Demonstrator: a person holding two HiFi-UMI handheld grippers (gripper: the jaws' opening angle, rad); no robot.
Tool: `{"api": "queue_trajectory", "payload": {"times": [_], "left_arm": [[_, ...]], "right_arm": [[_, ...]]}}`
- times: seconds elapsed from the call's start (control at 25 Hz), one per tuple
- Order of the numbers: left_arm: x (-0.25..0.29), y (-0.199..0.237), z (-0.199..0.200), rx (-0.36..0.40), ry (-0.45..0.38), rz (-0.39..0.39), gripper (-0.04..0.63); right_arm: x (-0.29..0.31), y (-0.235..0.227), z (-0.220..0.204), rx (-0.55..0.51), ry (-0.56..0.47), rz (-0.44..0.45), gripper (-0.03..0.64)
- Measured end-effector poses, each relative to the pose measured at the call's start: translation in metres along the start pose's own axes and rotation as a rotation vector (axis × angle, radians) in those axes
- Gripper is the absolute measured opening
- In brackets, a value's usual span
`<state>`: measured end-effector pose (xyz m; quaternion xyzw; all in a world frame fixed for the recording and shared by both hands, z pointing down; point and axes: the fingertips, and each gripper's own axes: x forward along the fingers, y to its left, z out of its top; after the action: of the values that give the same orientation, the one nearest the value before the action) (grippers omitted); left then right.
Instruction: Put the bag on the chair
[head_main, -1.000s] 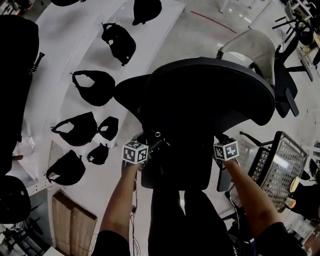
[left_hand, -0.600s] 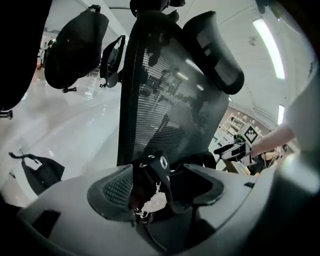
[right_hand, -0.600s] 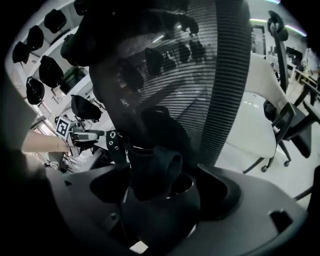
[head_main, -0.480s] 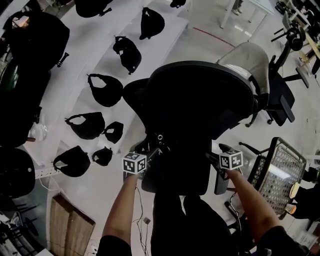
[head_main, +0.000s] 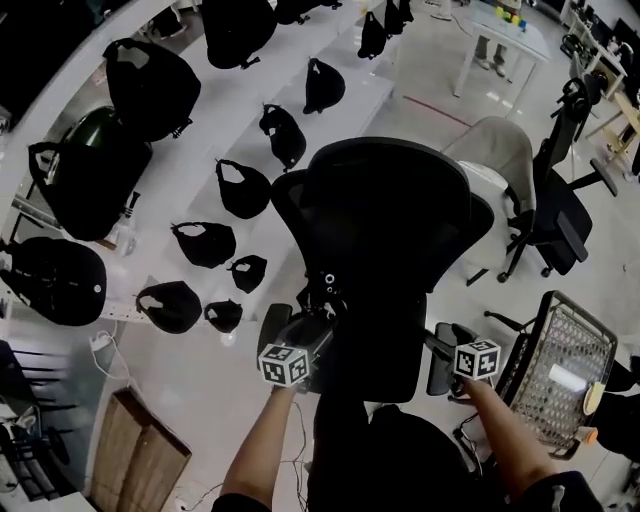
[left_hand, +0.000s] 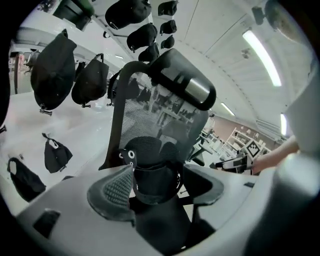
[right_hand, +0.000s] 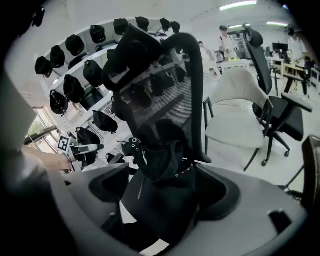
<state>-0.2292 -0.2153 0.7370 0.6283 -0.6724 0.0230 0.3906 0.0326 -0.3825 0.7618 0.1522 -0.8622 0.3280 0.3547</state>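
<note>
A black bag with metal eyelets rests on the seat of a black mesh office chair, against its backrest. My left gripper is at the bag's left side. In the left gripper view its pads close on a rounded fold of the bag. My right gripper is at the bag's right side with its jaws opening. In the right gripper view the bag lies loose between those wide jaws, and the pads do not press it. The chair seat is hidden under the bag.
White shelves at the left carry several black bags and caps. A pale grey chair and another black chair stand behind on the right. A wire basket is at the right, and cardboard lies on the floor at the lower left. People stand far back.
The head view has tilted up and shows more of the shelves. Both marker cubes sit lower in the frame, a little back from the chair back. The bag stays on the chair.
</note>
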Motion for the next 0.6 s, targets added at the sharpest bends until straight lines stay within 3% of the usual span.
{"api": "queue_trajectory", "payload": {"times": [0.16,0.24,0.32,0.48,0.6], "left_arm": [[-0.032,-0.045,-0.020,-0.038,-0.063,0.009,0.290],[-0.048,-0.074,-0.034,-0.070,-0.088,0.005,0.290],[-0.062,-0.103,-0.046,-0.094,-0.113,-0.007,0.290],[-0.083,-0.162,-0.069,-0.035,-0.124,-0.028,0.282],[-0.102,-0.196,-0.077,-0.017,-0.153,-0.007,0.185]], "right_arm": [[-0.039,0.002,-0.015,0.022,-0.068,-0.008,0.404],[-0.066,0.001,-0.021,0.031,-0.122,-0.042,0.340],[-0.089,0.002,-0.026,0.029,-0.173,-0.073,0.324],[-0.124,0.008,-0.038,0.037,-0.245,-0.077,0.290],[-0.138,0.018,-0.052,0.069,-0.275,-0.067,0.256]]}}
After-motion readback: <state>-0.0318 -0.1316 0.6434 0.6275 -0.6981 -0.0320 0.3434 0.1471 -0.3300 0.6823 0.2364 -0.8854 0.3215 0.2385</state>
